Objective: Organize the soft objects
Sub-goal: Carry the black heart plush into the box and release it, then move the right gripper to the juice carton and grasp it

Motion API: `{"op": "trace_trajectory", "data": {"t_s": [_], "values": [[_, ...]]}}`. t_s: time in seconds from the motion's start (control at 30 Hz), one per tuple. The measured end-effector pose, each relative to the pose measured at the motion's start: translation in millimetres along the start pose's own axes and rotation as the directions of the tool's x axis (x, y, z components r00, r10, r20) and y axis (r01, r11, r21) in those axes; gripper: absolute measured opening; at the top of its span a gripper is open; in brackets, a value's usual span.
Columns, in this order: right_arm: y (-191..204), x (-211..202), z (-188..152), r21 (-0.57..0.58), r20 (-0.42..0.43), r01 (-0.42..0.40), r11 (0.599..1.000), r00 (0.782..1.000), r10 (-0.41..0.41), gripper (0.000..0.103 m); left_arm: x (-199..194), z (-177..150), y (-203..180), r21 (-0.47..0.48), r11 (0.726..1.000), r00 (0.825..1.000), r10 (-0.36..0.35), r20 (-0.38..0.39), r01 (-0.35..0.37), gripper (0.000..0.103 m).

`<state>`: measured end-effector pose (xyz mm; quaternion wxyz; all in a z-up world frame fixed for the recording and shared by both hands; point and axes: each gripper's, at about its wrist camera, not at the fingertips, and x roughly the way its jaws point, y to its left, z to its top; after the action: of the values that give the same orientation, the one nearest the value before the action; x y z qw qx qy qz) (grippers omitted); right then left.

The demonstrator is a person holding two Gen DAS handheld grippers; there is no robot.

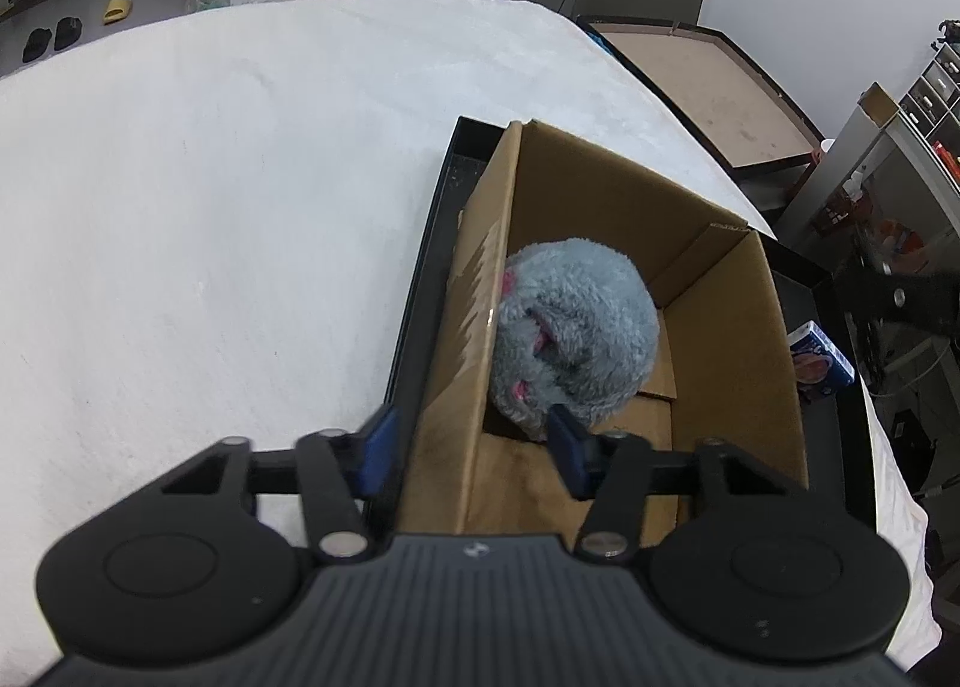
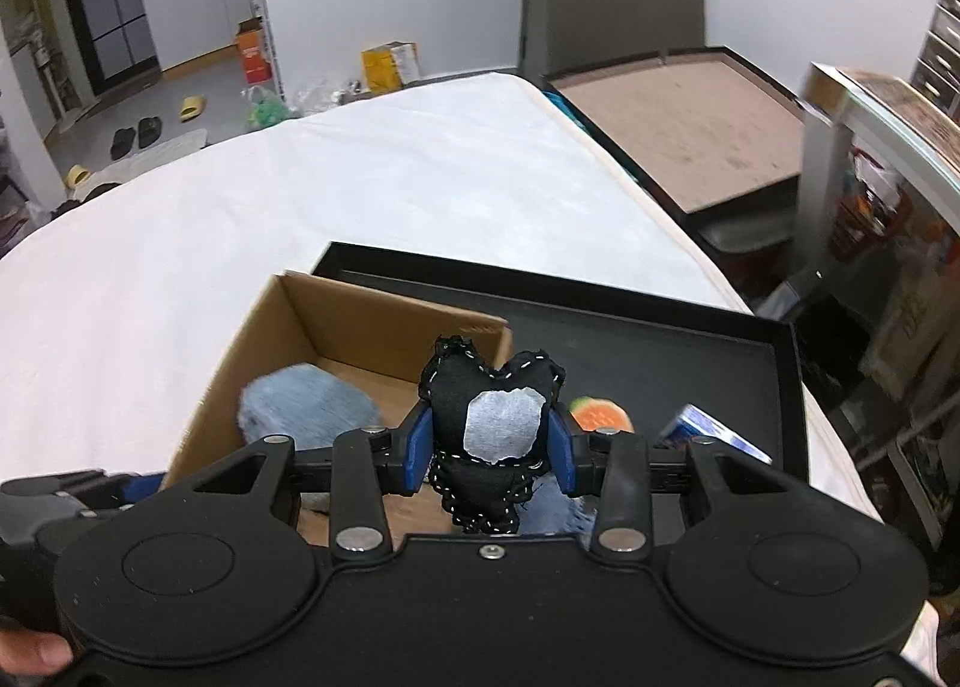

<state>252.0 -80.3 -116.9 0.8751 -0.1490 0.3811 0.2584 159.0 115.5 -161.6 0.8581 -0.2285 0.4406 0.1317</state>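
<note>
the right gripper (image 2: 491, 438) pinches a black heart-shaped cushion (image 2: 493, 387) with white stitching and a grey patch, held above the near edge of the cardboard box (image 2: 264, 339). the left gripper (image 1: 474, 450) straddles the box's left wall (image 1: 480, 291) – jaws partly apart, nothing held. a grey plush toy (image 1: 576, 327) lies inside the box, which sits in a black tray (image 2: 660, 339) on the white-covered table (image 1: 210, 177).
</note>
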Motion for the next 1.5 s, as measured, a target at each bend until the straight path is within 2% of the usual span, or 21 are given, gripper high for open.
{"op": "trace_trajectory", "data": {"t_s": [0.2, 0.47, 0.53, 0.67, 0.73, 0.8, 0.9, 1.03, 1.33, 1.43, 1.5], "values": [[22.1, 7.2, 11.8, -0.047, 0.003, -0.024, 0.999, 1.000, 0.024, 0.039, 3.1, 0.0, 5.2, -0.017, 1.000, 1.000, -0.001, -0.013, 0.001, 0.026], [49.0, 13.0, 23.9, -0.091, 0.020, -0.060, 0.994, 0.998, 0.062, 0.042, 2.7, 0.9, 11.4, -0.042, 0.999, 1.000, -0.011, -0.019, 0.010, 0.022], [55.2, 13.5, 25.8, -0.116, 0.032, -0.067, 0.991, 0.997, 0.071, 0.052, 2.6, 1.0, 11.9, -0.043, 0.999, 1.000, -0.013, -0.020, 0.012, 0.022], [58.7, 14.2, 25.5, -0.133, 0.020, -0.058, 0.989, 0.998, 0.061, 0.063, 2.9, 1.4, 13.2, -0.046, 0.999, 1.000, -0.017, -0.025, 0.016, 0.022], [54.8, 12.9, 23.6, -0.130, 0.027, -0.032, 0.991, 0.999, 0.036, 0.077, 3.8, 2.5, 14.2, -0.050, 0.999, 0.999, -0.020, -0.027, 0.018, 0.022], [49.8, 10.2, 20.7, -0.133, 0.040, -0.008, 0.991, 0.999, 0.014, 0.084, 3.8, 2.6, 14.3, -0.051, 0.998, 0.999, -0.021, -0.029, 0.019, 0.022], [39.3, 6.7, 17.6, -0.122, 0.046, 0.006, 0.992, 0.999, 0.000, 0.091, 3.4, 3.3, 13.5, -0.047, 0.999, 0.999, -0.024, -0.024, 0.022, 0.023], [24.4, 3.2, 11.4, -0.117, 0.041, 0.023, 0.993, 0.999, -0.018, 0.094, 1.4, 2.2, 10.7, -0.037, 0.999, 1.000, -0.013, -0.015, 0.012, 0.023], [-2.5, -2.7, -0.5, -0.109, 0.033, 0.040, 0.993, 0.999, -0.036, 0.098, -3.7, 3.0, 5.1, -0.016, 1.000, 1.000, 0.007, -0.002, -0.007, 0.032], [-16.1, -3.4, -3.6, -0.096, 0.032, 0.045, 0.994, 0.999, -0.042, 0.098, -3.5, 3.7, 4.0, -0.016, 1.000, 1.000, 0.011, -0.002, -0.011, 0.039], [-26.7, -2.6, -5.9, -0.087, 0.024, 0.047, 0.995, 0.999, -0.045, 0.098, -4.9, 3.9, 2.5, -0.015, 1.000, 1.000, 0.012, 0.001, -0.012, 0.051]]}}
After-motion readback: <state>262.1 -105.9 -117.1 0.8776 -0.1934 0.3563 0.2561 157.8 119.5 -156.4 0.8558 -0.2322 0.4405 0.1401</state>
